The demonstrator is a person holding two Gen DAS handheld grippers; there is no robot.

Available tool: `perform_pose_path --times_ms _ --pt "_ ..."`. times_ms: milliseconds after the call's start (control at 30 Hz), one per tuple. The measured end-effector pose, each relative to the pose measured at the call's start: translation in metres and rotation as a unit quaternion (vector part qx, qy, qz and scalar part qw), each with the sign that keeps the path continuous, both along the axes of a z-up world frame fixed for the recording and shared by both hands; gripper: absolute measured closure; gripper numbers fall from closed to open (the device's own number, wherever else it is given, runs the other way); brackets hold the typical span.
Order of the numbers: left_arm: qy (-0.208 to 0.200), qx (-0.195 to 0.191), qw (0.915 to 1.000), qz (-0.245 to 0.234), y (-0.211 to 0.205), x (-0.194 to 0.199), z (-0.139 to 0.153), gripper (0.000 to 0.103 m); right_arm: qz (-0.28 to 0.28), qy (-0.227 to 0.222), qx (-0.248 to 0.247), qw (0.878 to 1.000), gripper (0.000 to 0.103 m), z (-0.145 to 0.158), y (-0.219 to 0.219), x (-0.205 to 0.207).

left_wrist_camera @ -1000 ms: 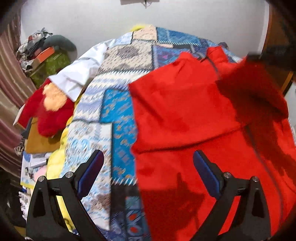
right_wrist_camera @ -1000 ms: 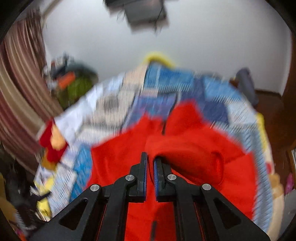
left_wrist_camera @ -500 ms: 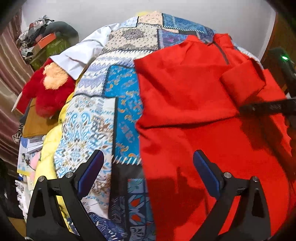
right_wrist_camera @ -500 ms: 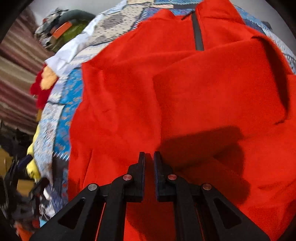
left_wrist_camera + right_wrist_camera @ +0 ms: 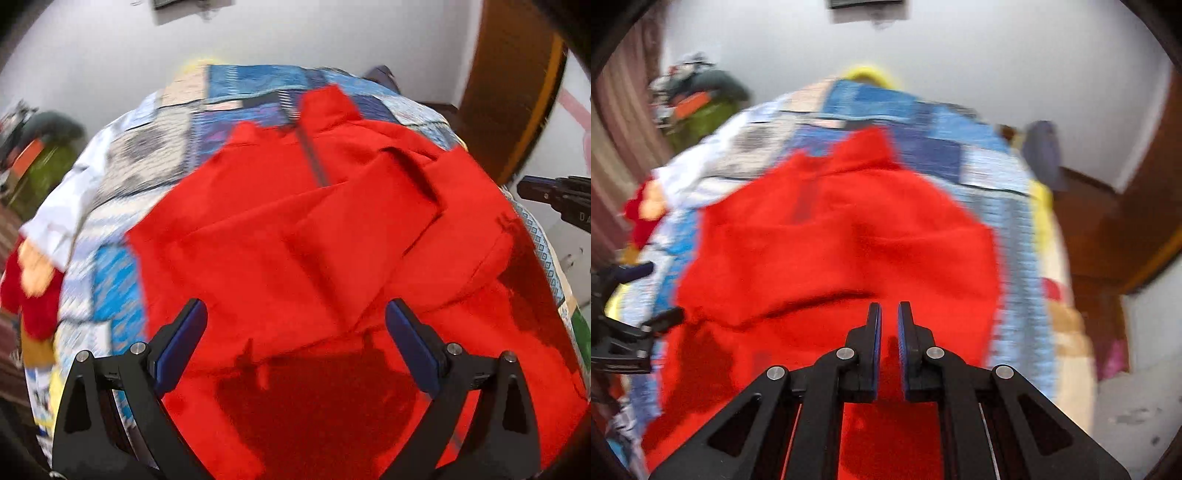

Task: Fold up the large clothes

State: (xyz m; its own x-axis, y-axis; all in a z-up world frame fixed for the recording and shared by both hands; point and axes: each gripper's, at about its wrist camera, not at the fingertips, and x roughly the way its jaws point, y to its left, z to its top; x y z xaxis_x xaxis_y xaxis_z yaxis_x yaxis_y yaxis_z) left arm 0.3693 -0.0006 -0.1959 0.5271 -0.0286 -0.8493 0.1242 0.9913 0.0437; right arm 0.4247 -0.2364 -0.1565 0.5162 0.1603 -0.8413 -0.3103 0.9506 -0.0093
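The left tongs point(image 5: 293, 341) stand wide with nothing between the pads, hanging over the near part of the red garment point(image 5: 332, 240). The right tongs point(image 5: 889, 328) are pinched narrow, almost closed; only a thin slit shows between the pads, and I see no cloth caught in it. They too hover over the garment's near end, tilted steeply down toward it, as are the left ones.

The garment lies spread on the bed point(image 5: 118, 266), over a patchwork quilt point(image 5: 177, 147), with its collar and a dark zip point(image 5: 314, 162) at the far end. Both sleeves appear folded in across the chest, the right one forming a raised flap.

It looks like thick fleece: soft, limp, fairly light, not slippery, nothing to break. It should sag wherever it is not held, so a single pinch would likely let the rest droop. My guess is the best hold is at the two near hem corners, one per tongs, to carry the bottom up toward the collar.

Beyond, at the left, lie a white cloth point(image 5: 62, 206) and a red plush toy point(image 5: 29, 291); a wooden door point(image 5: 517, 92) stands at far right.
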Motion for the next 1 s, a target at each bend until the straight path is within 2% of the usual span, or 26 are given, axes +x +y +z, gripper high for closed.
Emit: perform_pose_path --times_ms 167,300,367,433,467,500,533,567,667,733,900,933,1000 --pt "0.023 0.023 0.9988 -0.036 -0.056 0.047 -0.028 0.005 -0.044 0.019 -0.019 0.999 0.098 -0.024 -0.061 0.013" --pt "0.055 0.05 0.9949 -0.069 -0.094 0.078 -0.057 0.005 -0.059 0.038 -0.014 0.997 0.098 -0.045 -0.087 0.019" --pt "0.049 0.064 0.9945 -0.066 -0.1 0.085 -0.064 0.007 -0.064 0.042 -0.014 0.997 0.098 -0.052 -0.093 0.018" --pt "0.034 0.069 0.995 -0.063 -0.102 0.088 -0.062 0.028 -0.067 0.046 -0.014 0.997 0.098 -0.058 -0.096 0.02" --pt "0.028 0.073 0.9952 -0.06 -0.102 0.089 -0.059 0.049 -0.066 0.045 -0.015 0.997 0.098 -0.059 -0.097 0.02" --pt "0.013 0.076 0.9958 -0.05 -0.099 0.09 -0.053 0.08 -0.064 0.043 -0.017 0.997 0.098 -0.059 -0.098 0.021" --pt "0.004 0.079 0.996 -0.043 -0.098 0.09 -0.05 0.093 -0.063 0.04 -0.019 0.997 0.098 -0.059 -0.098 0.021" --pt "-0.01 0.082 0.9962 -0.028 -0.093 0.09 -0.04 0.097 -0.061 0.036 -0.02 0.997 0.098 -0.057 -0.097 0.021" --pt "-0.05 0.048 0.9976 0.002 -0.067 0.089 -0.006 0.097 -0.056 0.019 -0.024 0.998 0.098 -0.049 -0.091 0.025" --pt "-0.082 0.047 0.9952 0.025 -0.043 0.085 0.02 0.098 -0.052 0.008 -0.016 0.998 0.098 -0.042 -0.085 0.027" --pt "-0.123 0.038 0.9891 0.072 0.017 0.071 0.061 0.098 -0.039 0.002 0.004 0.999 0.098 -0.037 -0.065 0.041" --pt "-0.132 0.04 0.9867 0.086 0.033 0.066 0.067 0.098 -0.036 0.005 -0.002 0.999 0.098 -0.042 -0.059 0.044" --pt "-0.136 0.045 0.984 0.105 0.057 0.057 0.069 0.098 -0.031 0.019 -0.048 0.998 0.098 -0.062 -0.044 0.052"
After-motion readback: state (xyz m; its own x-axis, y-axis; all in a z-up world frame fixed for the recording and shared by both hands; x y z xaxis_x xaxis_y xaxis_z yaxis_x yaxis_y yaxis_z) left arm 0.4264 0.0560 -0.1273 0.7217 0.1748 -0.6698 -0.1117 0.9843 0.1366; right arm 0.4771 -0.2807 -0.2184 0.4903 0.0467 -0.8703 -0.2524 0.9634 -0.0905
